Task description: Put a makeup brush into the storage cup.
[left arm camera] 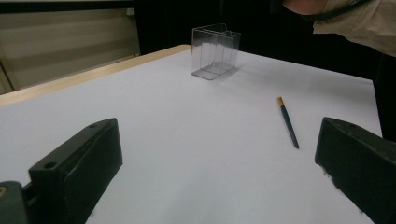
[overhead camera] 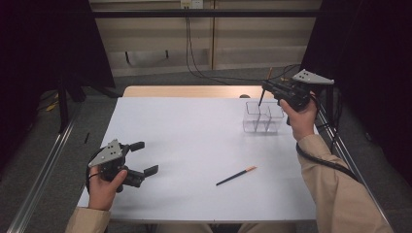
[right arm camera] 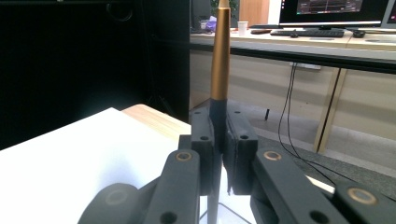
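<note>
A clear plastic box with compartments (overhead camera: pixel 263 117) (left arm camera: pixel 215 50) stands at the white table's far right. My right gripper (overhead camera: pixel 267 88) (right arm camera: pixel 219 140) hovers just above its back left part, shut on a dark pencil with a golden end (overhead camera: pixel 265 90) (right arm camera: pixel 219 56). That pencil stands nearly upright, dark tip down at the box's rim. A second dark pencil with an orange end (overhead camera: pixel 236 175) (left arm camera: pixel 288 122) lies flat on the table's near middle. My left gripper (overhead camera: pixel 145 158) (left arm camera: pixel 219 172) is open at the near left, nothing between its jaws.
The white sheet (overhead camera: pixel 194 141) covers a wooden table whose bare edge (overhead camera: pixel 189 91) shows at the back. Metal rails (overhead camera: pixel 43 170) run along both sides. Cables (overhead camera: pixel 194 63) trail over the floor behind. Black curtains hang to the left and right.
</note>
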The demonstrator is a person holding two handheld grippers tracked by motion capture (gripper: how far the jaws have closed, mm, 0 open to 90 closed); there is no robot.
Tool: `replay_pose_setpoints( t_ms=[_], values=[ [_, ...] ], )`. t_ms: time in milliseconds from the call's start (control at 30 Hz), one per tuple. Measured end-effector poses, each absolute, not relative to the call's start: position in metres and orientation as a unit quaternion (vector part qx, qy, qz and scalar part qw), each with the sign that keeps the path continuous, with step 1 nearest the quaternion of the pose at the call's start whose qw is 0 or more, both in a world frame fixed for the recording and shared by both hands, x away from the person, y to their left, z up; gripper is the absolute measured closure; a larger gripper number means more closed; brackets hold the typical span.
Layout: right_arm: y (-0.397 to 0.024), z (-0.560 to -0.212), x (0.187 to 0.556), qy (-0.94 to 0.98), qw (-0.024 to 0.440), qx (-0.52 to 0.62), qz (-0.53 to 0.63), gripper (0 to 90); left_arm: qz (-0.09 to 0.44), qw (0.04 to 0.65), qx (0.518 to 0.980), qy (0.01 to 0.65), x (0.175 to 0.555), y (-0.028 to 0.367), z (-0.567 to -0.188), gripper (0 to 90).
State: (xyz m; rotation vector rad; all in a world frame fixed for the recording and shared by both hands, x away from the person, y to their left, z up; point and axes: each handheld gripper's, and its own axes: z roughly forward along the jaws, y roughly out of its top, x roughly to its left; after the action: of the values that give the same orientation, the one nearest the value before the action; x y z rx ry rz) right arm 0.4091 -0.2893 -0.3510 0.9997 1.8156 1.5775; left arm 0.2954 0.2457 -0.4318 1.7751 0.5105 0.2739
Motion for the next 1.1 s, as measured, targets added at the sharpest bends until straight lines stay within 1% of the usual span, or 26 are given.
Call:
replay_pose_setpoints(
  t_ms=[1100],
  values=[
    [-0.317,-0.364,0.405,0.674,0.288,0.393,0.556,83.5,0.116,0.593,0.765,0.221,0.295,0.244,-0.433,0.7]
  ],
)
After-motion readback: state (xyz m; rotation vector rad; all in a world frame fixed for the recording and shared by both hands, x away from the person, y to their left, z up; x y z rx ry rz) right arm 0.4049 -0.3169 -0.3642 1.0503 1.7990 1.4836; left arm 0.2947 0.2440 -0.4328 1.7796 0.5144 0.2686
